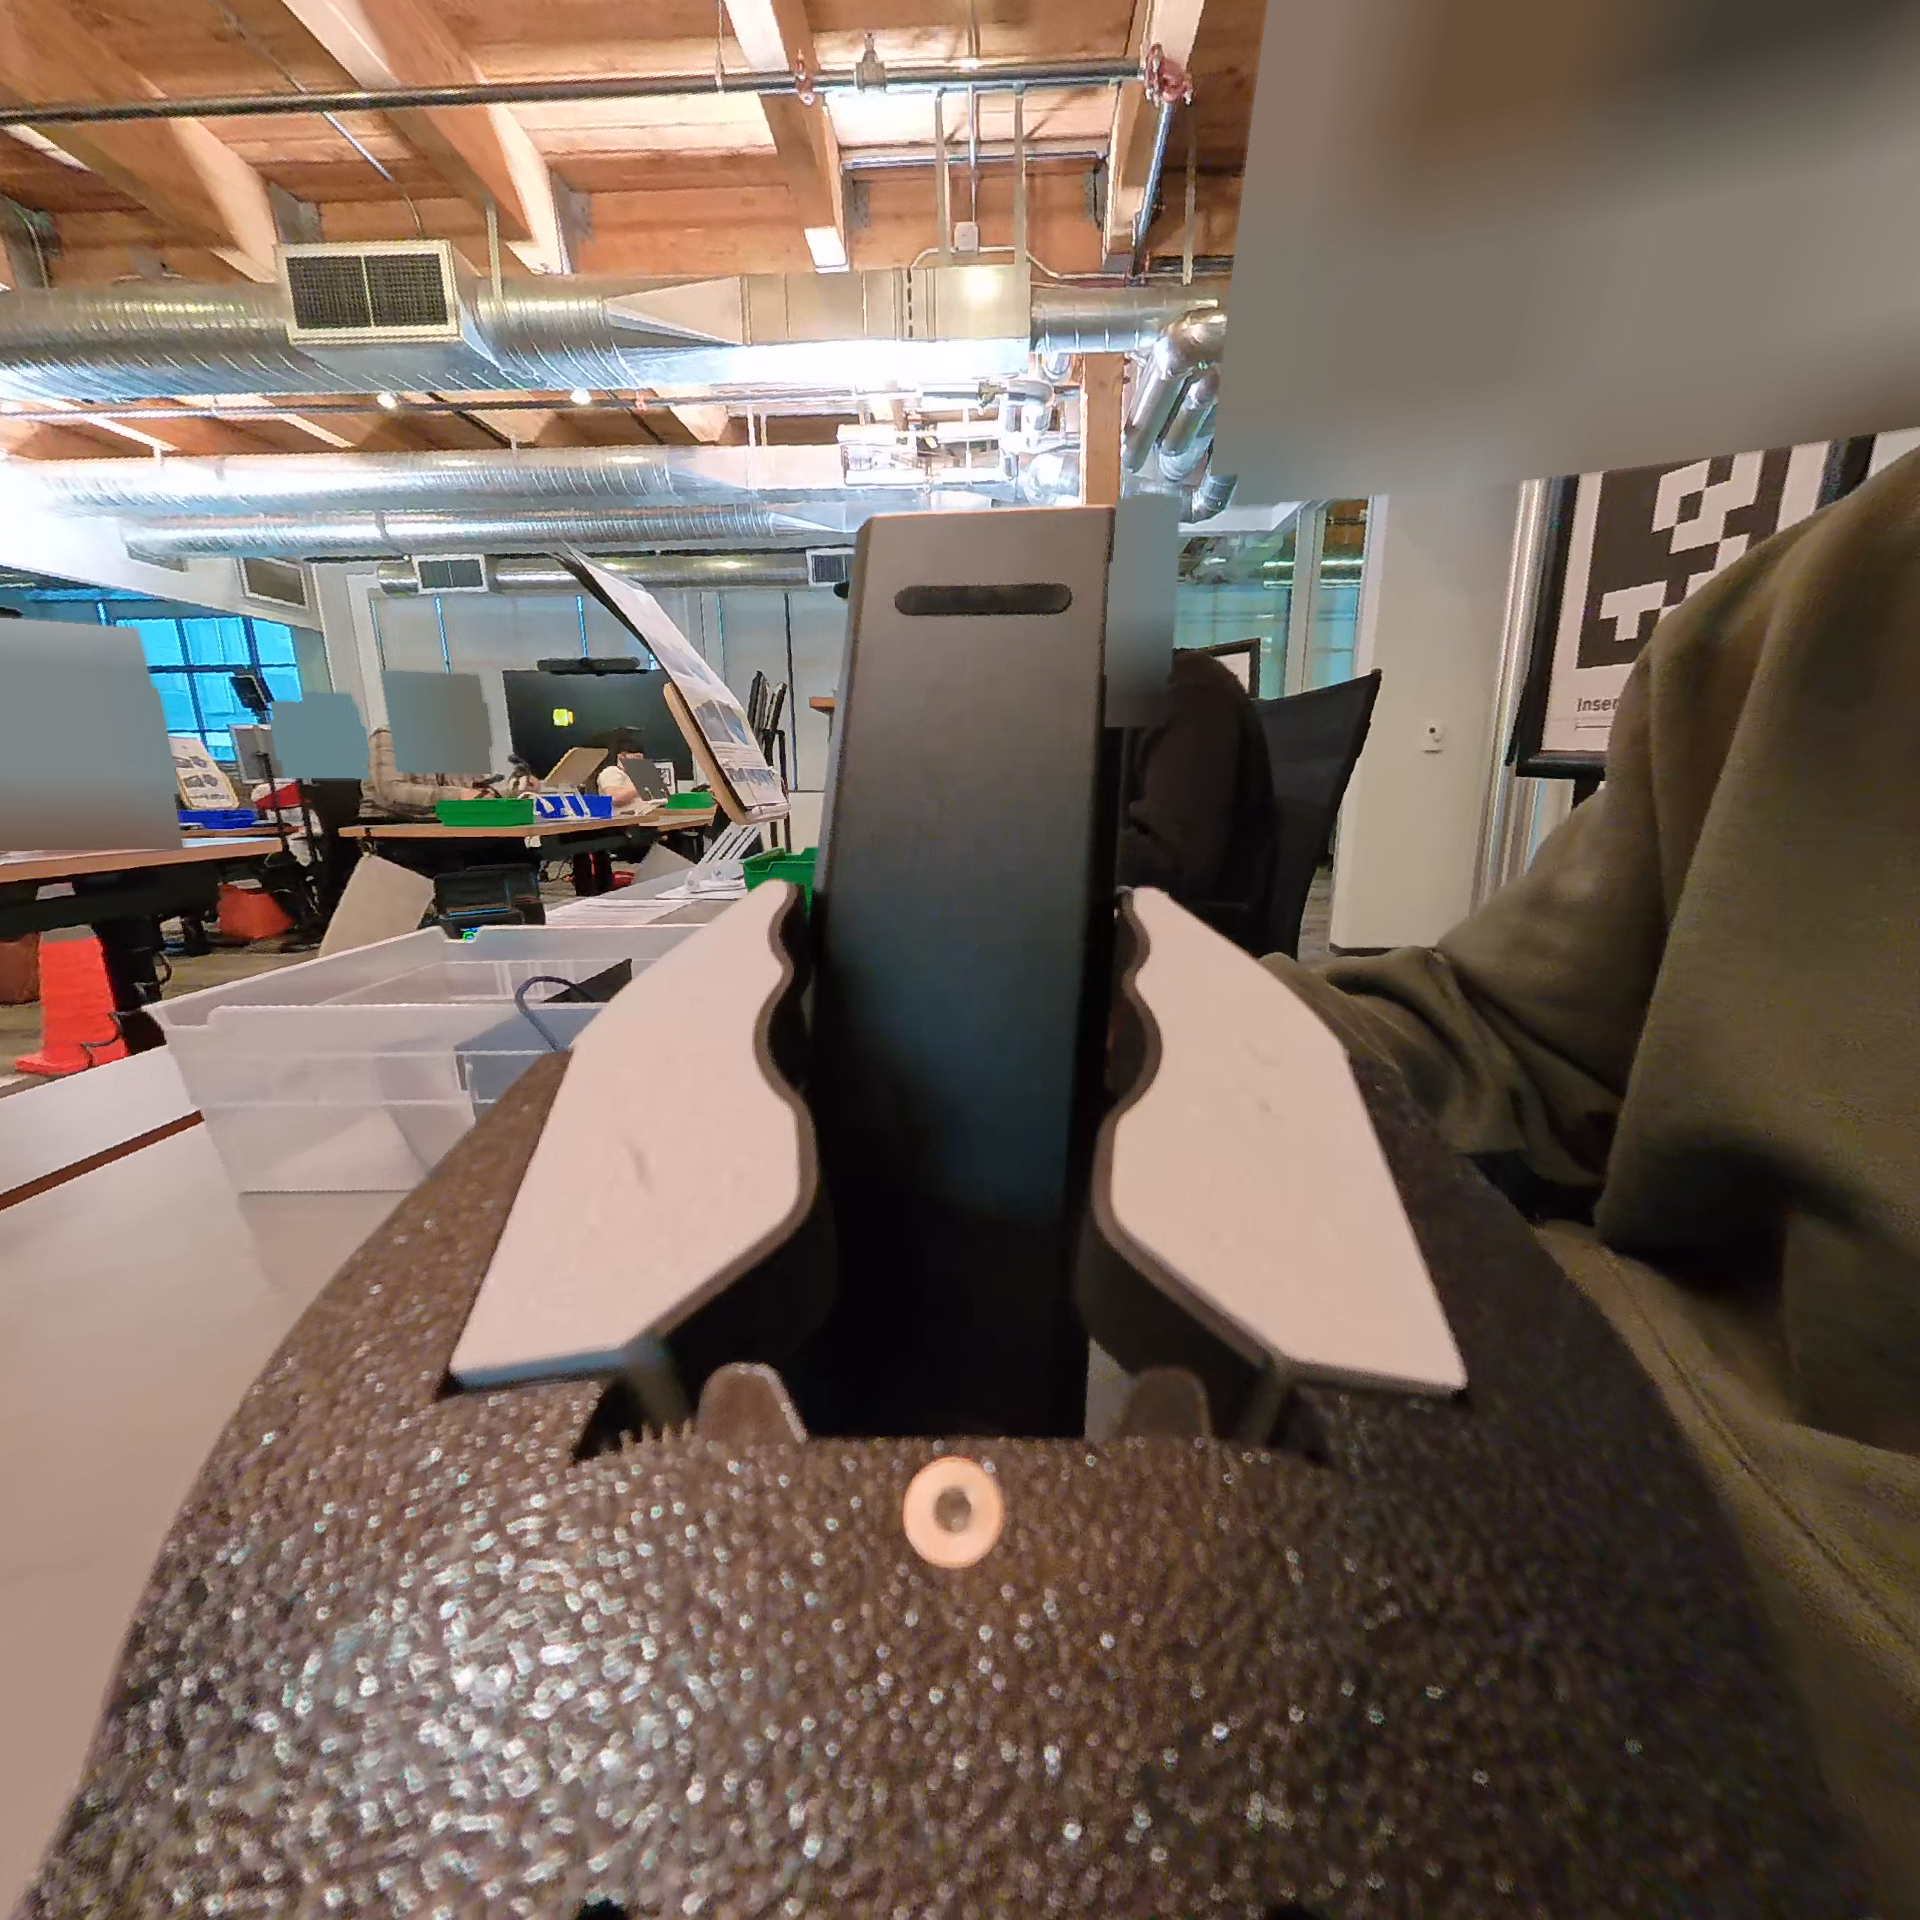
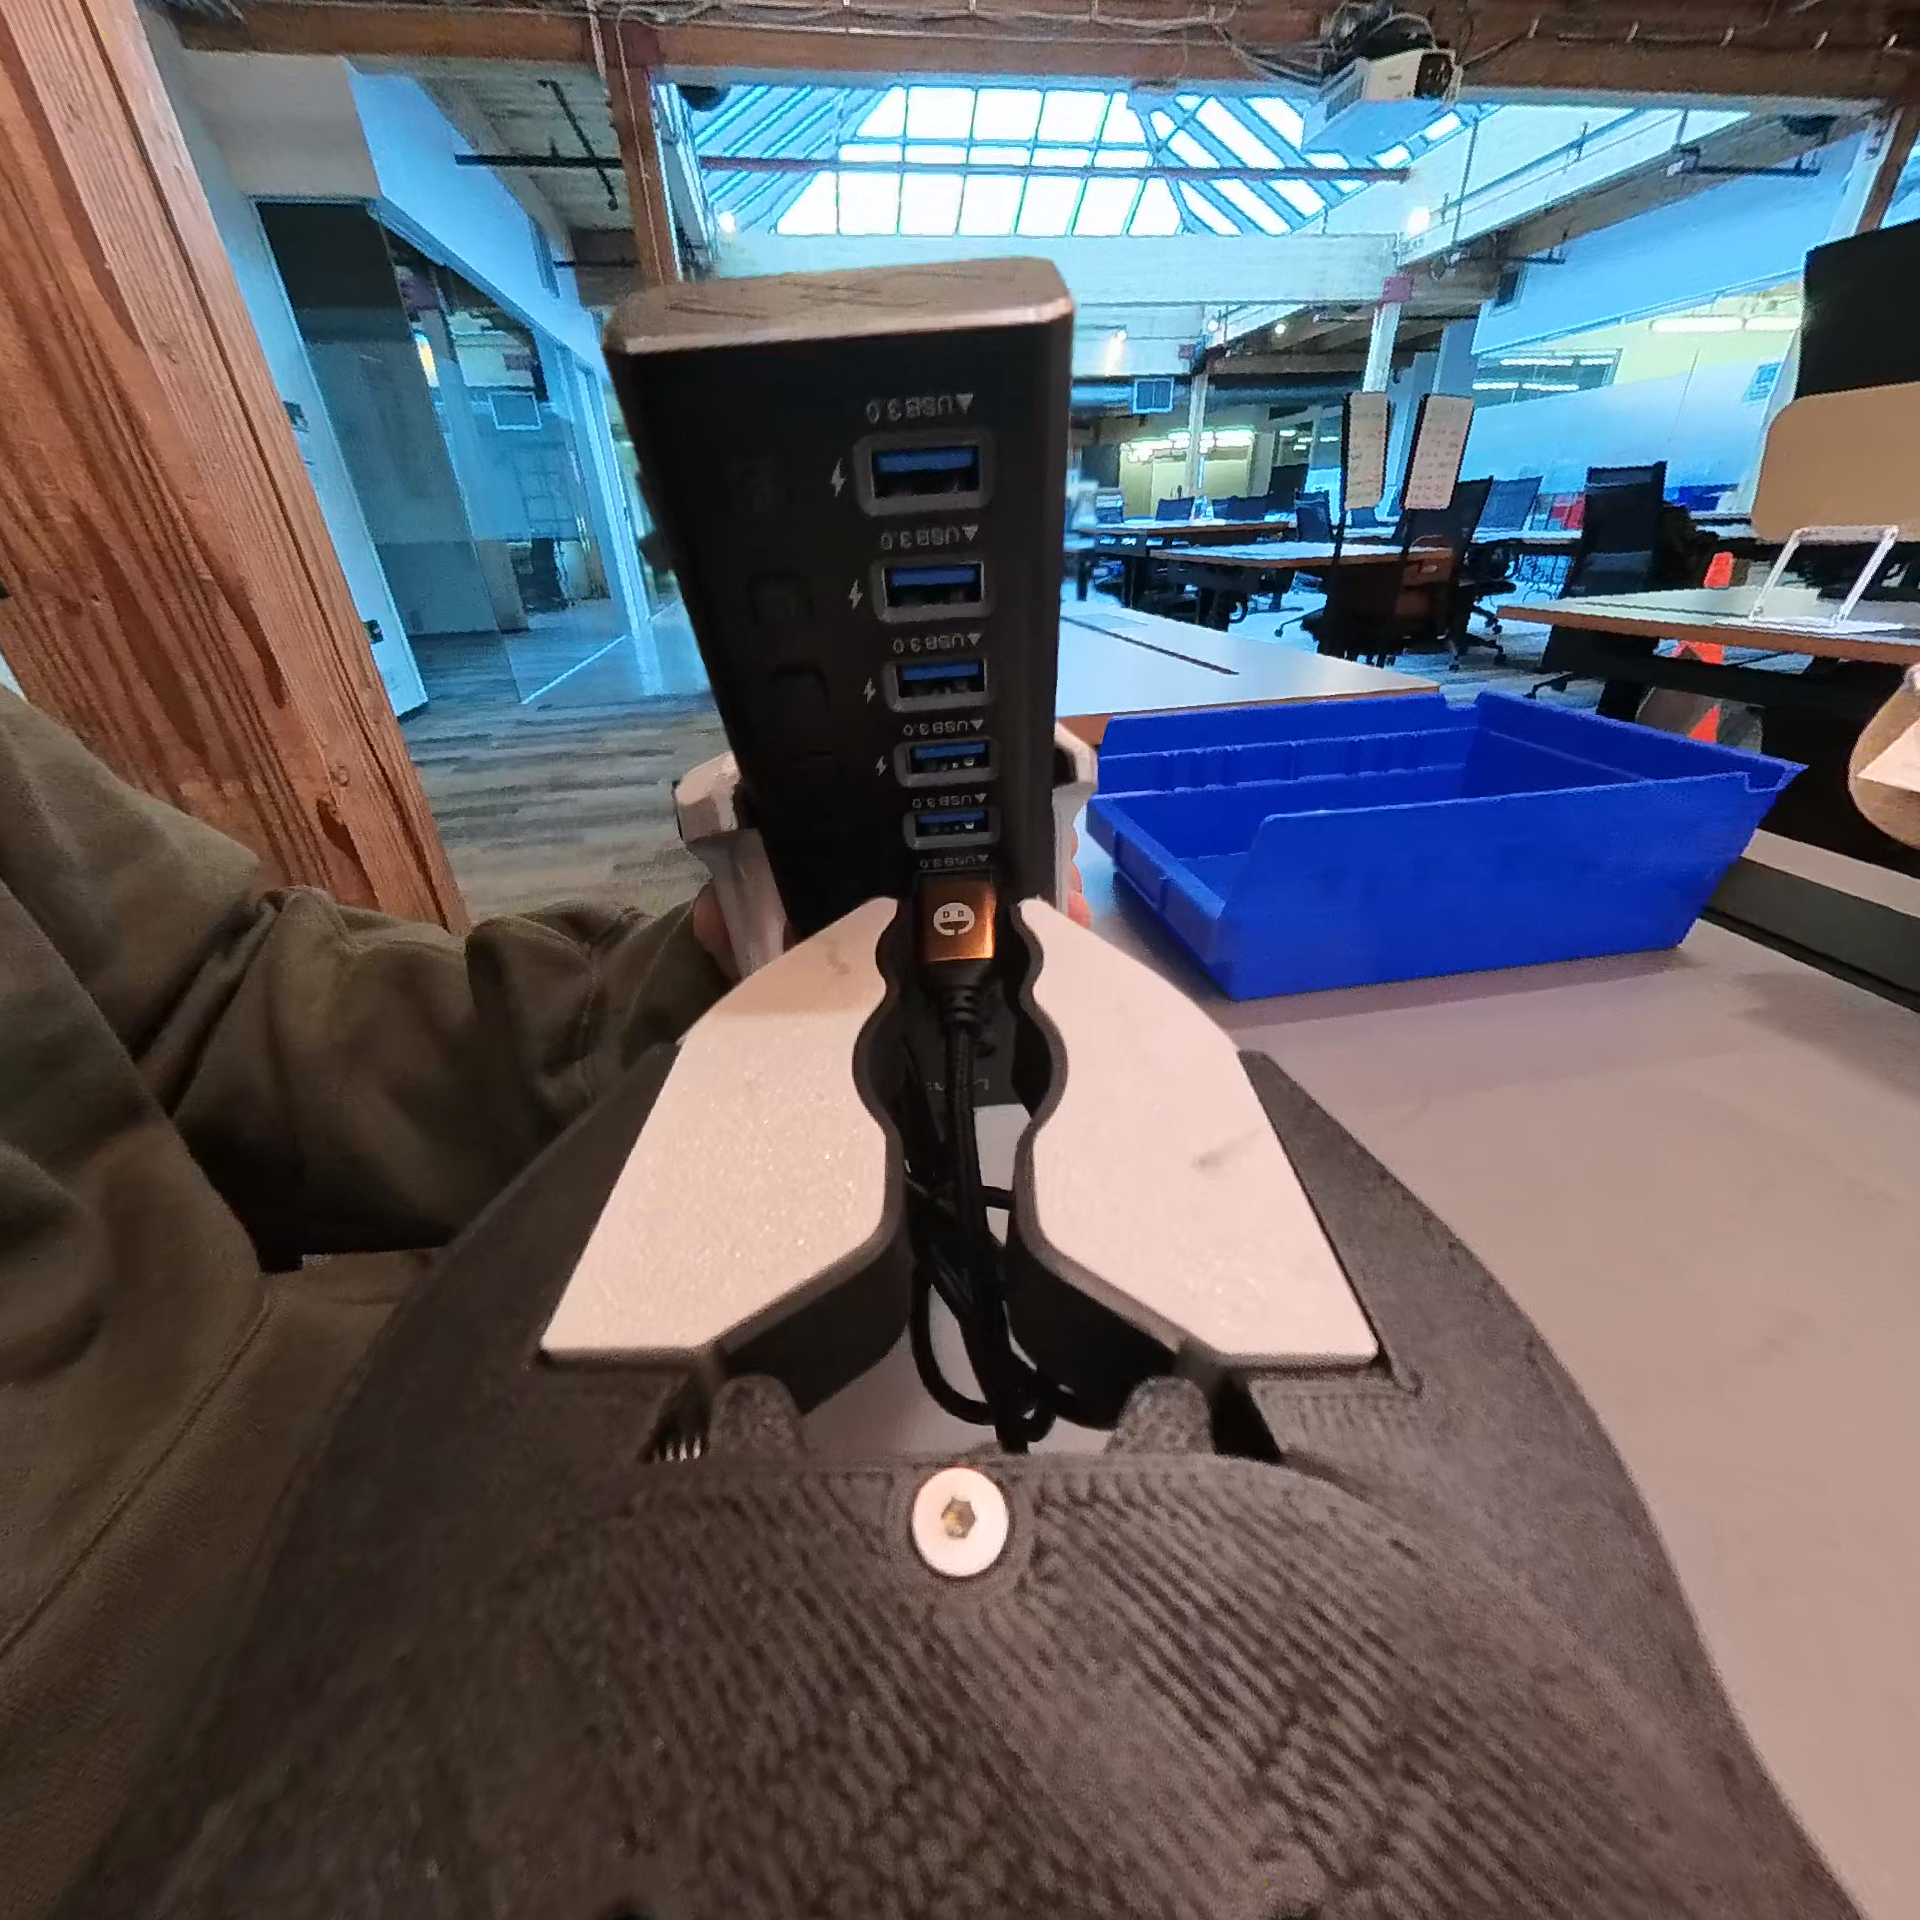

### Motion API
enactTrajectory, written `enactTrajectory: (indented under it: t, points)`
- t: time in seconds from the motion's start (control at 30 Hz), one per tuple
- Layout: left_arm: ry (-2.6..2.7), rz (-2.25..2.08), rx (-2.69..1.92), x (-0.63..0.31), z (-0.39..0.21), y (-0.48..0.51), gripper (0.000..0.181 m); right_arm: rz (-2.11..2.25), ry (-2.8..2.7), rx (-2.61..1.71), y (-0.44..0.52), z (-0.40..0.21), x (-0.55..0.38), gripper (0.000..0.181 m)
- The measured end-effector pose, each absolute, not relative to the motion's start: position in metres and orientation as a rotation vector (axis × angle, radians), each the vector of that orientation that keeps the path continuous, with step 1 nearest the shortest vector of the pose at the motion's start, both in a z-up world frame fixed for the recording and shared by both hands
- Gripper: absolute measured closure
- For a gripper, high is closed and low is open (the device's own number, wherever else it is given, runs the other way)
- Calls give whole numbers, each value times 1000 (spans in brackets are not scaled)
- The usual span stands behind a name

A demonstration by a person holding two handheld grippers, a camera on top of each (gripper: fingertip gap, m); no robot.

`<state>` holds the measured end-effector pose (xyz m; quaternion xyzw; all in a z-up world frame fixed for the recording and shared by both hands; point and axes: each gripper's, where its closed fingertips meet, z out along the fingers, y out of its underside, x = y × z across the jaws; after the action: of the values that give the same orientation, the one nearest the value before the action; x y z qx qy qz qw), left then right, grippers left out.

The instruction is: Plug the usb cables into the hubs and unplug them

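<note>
Black multi-port USB hub [image 2: 862,582] upright, copper-tipped black cable [image 2: 956,930] at lowest port.

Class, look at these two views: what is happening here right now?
A person in an olive sleeve works two handheld claws. The left claw is clamped on a black USB hub, holding it upright off the table. The right claw grips a copper-coloured USB plug at the hub's lowest port; five blue ports above are free. A blue bin sits behind.

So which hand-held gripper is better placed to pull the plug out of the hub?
Right. The right hand-held gripper pinches the orange plug at the hub; the left one clamps the hub body.
</note>
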<state>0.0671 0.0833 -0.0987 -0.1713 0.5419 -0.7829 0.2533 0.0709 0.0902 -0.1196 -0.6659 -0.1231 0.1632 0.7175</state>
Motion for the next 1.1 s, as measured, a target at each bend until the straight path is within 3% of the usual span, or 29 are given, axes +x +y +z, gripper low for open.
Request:
enactTrajectory:
  t: [0.6,1.1]
  points:
    - [1945,-1738,-444,69,-153,55,116,340,-488,-1691,78,-141,65,166]
    - [1851,-1719,-484,83,-152,57,122,321,-457,-1666,79,-144,78,165]
